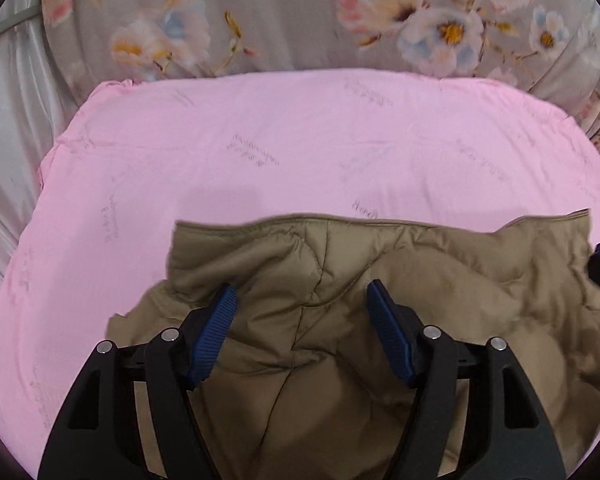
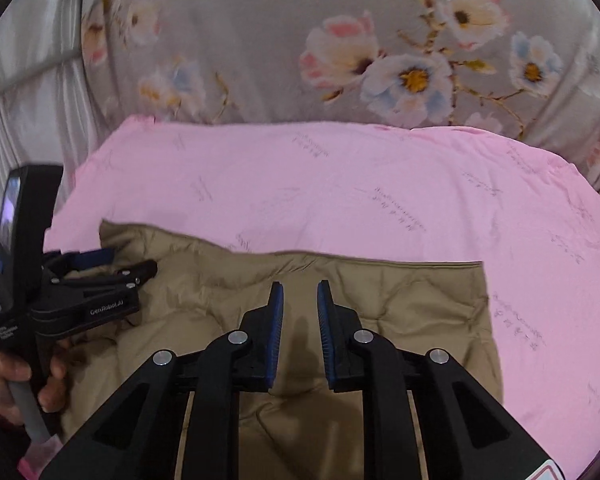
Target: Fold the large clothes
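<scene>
Left gripper point(image 1: 302, 300) spread wide over the tan quilted jacket point(image 1: 380, 280); right gripper point(image 2: 300, 296) narrowly parted above it, gripping nothing.

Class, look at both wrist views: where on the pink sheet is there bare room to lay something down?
Bare pink sheet runs between the tan quilted jacket's far hem and the floral fabric, and right of the jacket. It is crowded over the jacket, where the left gripper and right gripper hover.

I count one tan quilted jacket point(image 2: 380, 304) lying on one pink sheet point(image 2: 340, 192). Above the jacket I have two grippers: left gripper point(image 1: 302, 300), right gripper point(image 2: 300, 292). Behind the sheet hangs one floral curtain point(image 2: 260, 40).
</scene>
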